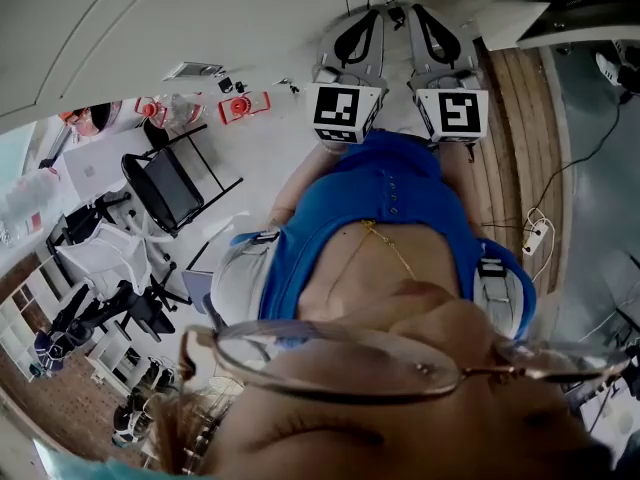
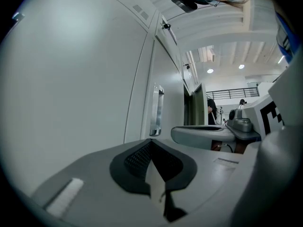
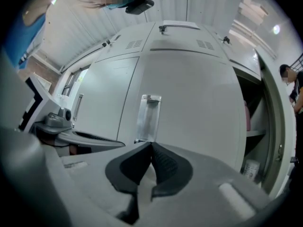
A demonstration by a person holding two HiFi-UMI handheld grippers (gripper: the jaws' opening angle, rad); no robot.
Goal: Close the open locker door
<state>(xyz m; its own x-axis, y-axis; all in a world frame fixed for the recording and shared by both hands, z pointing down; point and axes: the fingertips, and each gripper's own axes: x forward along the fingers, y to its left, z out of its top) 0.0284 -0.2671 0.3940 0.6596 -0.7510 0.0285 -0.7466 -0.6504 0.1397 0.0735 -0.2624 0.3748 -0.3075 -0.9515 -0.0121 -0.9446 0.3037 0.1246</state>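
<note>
A row of grey lockers fills both gripper views. The closed locker door point(image 3: 189, 93) straight ahead carries a metal recessed handle point(image 3: 147, 118). To its right one locker stands open: I see its dark inside point(image 3: 251, 126) with a shelf and a small container, and its door point(image 3: 277, 136) edge-on. My right gripper point(image 3: 151, 145) is shut and empty, its tips just below the handle. My left gripper point(image 2: 151, 143) is also shut with nothing in it, pointing at a similar handle point(image 2: 156, 110). In the head view both grippers point(image 1: 365, 13) point(image 1: 425, 13) are held side by side before the locker face.
The head view looks down over my blue top to black chairs point(image 1: 170, 183), a white table point(image 1: 95, 163) and a power strip point(image 1: 538, 233) on the floor. A person point(image 3: 292, 86) stands beyond the open door at the far right.
</note>
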